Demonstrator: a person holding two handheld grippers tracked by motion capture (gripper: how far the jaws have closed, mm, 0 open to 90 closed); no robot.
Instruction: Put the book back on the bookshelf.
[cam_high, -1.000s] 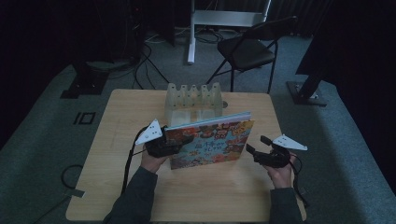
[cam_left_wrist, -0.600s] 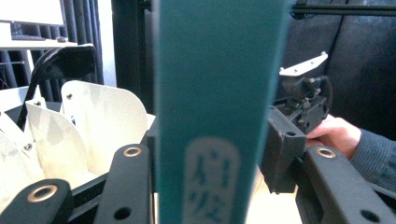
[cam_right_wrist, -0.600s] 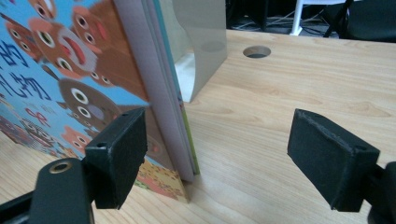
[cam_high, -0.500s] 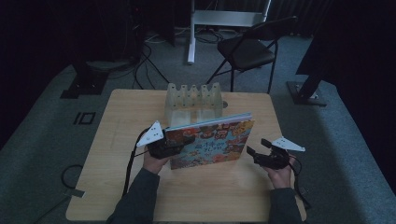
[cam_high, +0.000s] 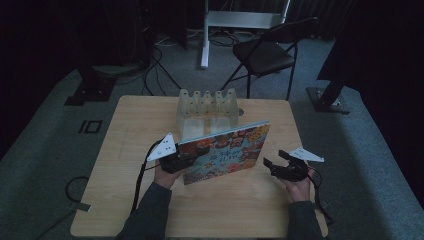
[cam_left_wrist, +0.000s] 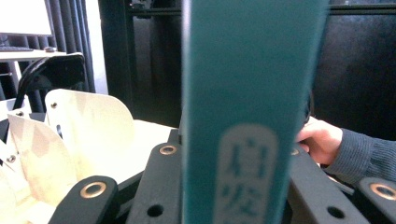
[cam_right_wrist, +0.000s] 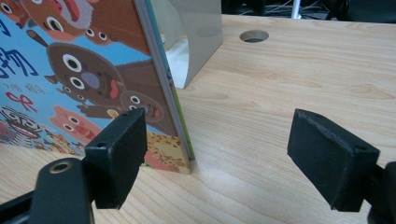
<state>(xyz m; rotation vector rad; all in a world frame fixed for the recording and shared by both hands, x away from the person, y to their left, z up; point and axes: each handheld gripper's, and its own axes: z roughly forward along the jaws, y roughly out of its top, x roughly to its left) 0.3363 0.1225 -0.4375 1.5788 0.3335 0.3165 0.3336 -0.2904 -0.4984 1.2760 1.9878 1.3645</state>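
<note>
Left claw (cam_high: 186, 161): pinching the picture book (cam_high: 227, 151) at its spine end. In the left gripper view the teal spine (cam_left_wrist: 243, 112) stands upright between the two black jaws, pressed from both sides.

Right claw (cam_high: 274, 164): spread, holding nothing. In the right gripper view its two pads (cam_right_wrist: 122, 154) stand wide apart, the nearer one just in front of the book's free lower corner (cam_right_wrist: 180, 161), not touching as far as can be seen.

Position of the book: standing on its long bottom edge on the counter (cam_high: 130, 130), near the middle, just in front of the pale slotted rack (cam_high: 206, 107). The cover faces the person. The long axis runs left to right across the counter, the far end angled slightly away toward the rack; the top edge appears to rise toward the right. The spine points toward the person's left.

Judgement on the step in hand: the book is being carried upright, probably toward a slot of the rack.

- The left claw should keep firm pressure on the spine, since a single grip at one end lets the free end sag or swing.
- The right claw would do well to close on the free corner before any lift.
- The book's long axis will need turning in line with the rack's slots before it goes in.
</note>
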